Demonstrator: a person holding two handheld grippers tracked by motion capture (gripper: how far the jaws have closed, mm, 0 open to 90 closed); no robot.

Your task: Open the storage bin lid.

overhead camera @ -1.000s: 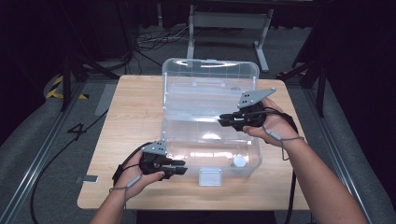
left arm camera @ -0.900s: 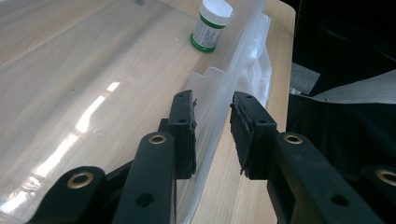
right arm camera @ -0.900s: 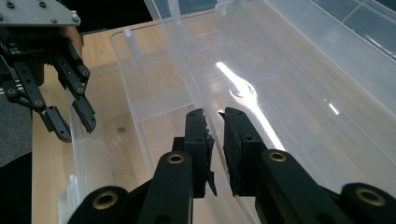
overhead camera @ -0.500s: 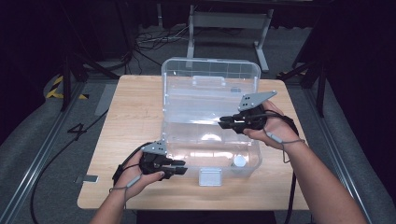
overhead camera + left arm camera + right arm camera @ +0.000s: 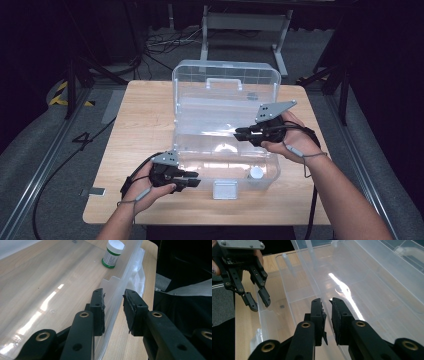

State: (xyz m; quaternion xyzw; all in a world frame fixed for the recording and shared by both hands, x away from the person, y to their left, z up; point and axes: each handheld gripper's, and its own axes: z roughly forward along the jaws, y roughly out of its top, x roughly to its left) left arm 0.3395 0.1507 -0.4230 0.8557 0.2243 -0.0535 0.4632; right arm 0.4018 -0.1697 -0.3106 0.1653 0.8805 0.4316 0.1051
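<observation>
Clear plastic storage box [image 5: 200, 150] on wooden table; lid open, standing upright at far side; latch at near wall.

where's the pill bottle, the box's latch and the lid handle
pill bottle [image 5: 113, 253], left gripper view, on its label.
latch [image 5: 224, 189], high view, middle of the flap at the box's front.
lid handle [image 5: 223, 82], high view, on its top bar.

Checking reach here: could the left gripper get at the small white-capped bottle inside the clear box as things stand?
Probably yes, from above. The left gripper straddles the box's front wall; the bottle stands inside along that wall, box open on top.
</observation>
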